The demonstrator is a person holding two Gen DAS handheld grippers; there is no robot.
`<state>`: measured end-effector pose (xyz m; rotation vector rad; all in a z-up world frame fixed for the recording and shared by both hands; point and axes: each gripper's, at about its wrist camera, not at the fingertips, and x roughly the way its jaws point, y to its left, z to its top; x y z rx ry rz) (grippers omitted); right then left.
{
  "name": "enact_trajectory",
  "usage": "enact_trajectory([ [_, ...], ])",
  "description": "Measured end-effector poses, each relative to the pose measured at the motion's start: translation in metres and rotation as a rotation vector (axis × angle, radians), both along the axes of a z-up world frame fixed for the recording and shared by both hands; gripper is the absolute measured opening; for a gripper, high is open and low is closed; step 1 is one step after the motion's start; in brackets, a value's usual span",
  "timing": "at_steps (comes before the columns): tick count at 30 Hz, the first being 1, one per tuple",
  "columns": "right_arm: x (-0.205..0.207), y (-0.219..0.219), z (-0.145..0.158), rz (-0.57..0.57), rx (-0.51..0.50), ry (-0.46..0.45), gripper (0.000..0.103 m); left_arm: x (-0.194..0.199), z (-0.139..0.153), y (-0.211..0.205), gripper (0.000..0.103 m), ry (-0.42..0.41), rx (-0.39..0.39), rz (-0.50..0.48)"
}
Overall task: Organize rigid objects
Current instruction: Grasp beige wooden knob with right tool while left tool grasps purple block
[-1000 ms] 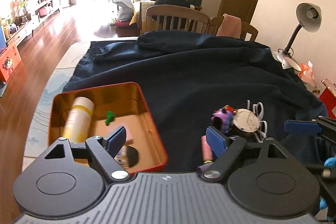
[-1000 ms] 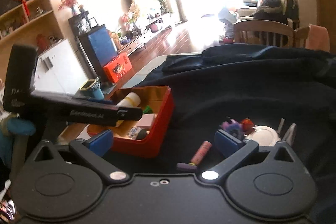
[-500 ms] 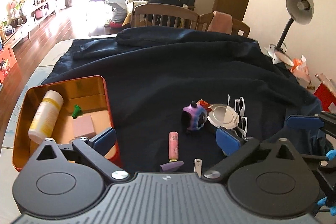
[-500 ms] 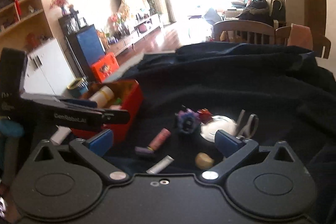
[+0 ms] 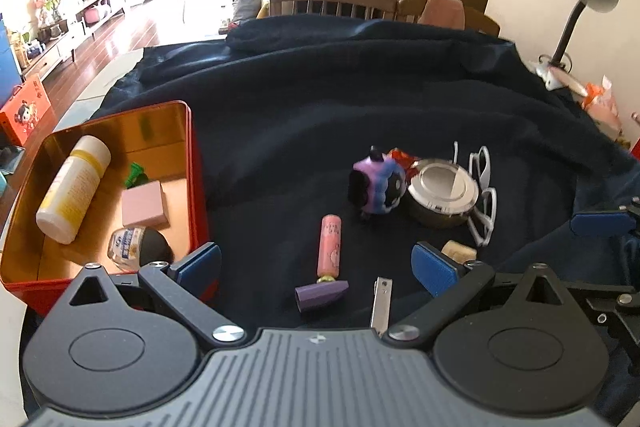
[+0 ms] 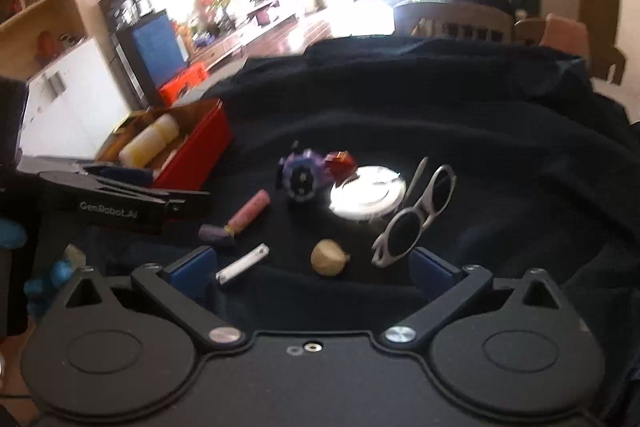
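Both grippers hang above the desk with fingers spread wide and nothing held. The left gripper [image 5: 316,265] has the pink tube [image 5: 330,246] lying directly between its fingers, with a purple cap [image 5: 321,295] at the tube's near end and a small metal clip [image 5: 382,303] just inside the right finger. The red tin [image 5: 196,187] sits outside the left finger and already holds a white bottle [image 5: 72,195], a pink block [image 5: 144,205] and a green piece [image 5: 136,175].

The right gripper [image 6: 314,269] frames a round beige nut [image 6: 327,257] between its fingers, with the scissors [image 6: 416,215] just inside the right finger. Ahead lie the purple toy [image 6: 301,177] and the round metal lid [image 6: 366,193], which touch or nearly touch.

Risks from here, as judgement:
- The dark cloth [image 5: 360,99] is loose and wrinkled; a low approach could snag a fold and drag nearby items.
- The tube can roll away under uneven finger contact.
- The cap may separate from the tube on lifting.
- The two grippers sit close together and could collide.
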<state>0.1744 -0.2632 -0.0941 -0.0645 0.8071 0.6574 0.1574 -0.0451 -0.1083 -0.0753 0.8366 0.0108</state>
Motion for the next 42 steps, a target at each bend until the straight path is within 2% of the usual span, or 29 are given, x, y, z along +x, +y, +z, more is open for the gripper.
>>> enact_trajectory([
  [10,0.019,0.016,-0.024,0.090,-0.073,0.031,0.099,0.006,-0.023,-0.009,0.102,0.054,0.009,0.057],
  [13,0.024,0.022,-0.030,0.102,-0.090,0.038,0.091,0.009,-0.030,-0.006,0.102,0.077,-0.025,0.086],
  [21,0.033,0.035,-0.042,0.151,-0.111,0.050,0.077,0.015,-0.042,-0.002,0.099,0.113,-0.021,0.122],
  [27,0.040,0.038,-0.047,0.146,-0.124,0.053,0.068,0.020,-0.048,-0.004,0.083,0.136,-0.019,0.109],
  [29,0.042,0.040,-0.049,0.151,-0.124,0.056,0.065,0.022,-0.049,-0.005,0.073,0.141,-0.024,0.100],
  [31,0.044,0.041,-0.050,0.149,-0.125,0.060,0.060,0.022,-0.050,-0.005,0.068,0.145,-0.030,0.091],
  [33,0.045,0.041,-0.051,0.144,-0.125,0.065,0.054,0.022,-0.051,-0.007,0.067,0.145,-0.027,0.084],
  [35,0.047,0.042,-0.052,0.145,-0.127,0.070,0.052,0.022,-0.050,-0.008,0.058,0.144,-0.033,0.076],
  [42,0.050,0.045,-0.055,0.134,-0.148,0.067,0.041,0.025,-0.049,-0.006,0.039,0.141,-0.054,0.069],
])
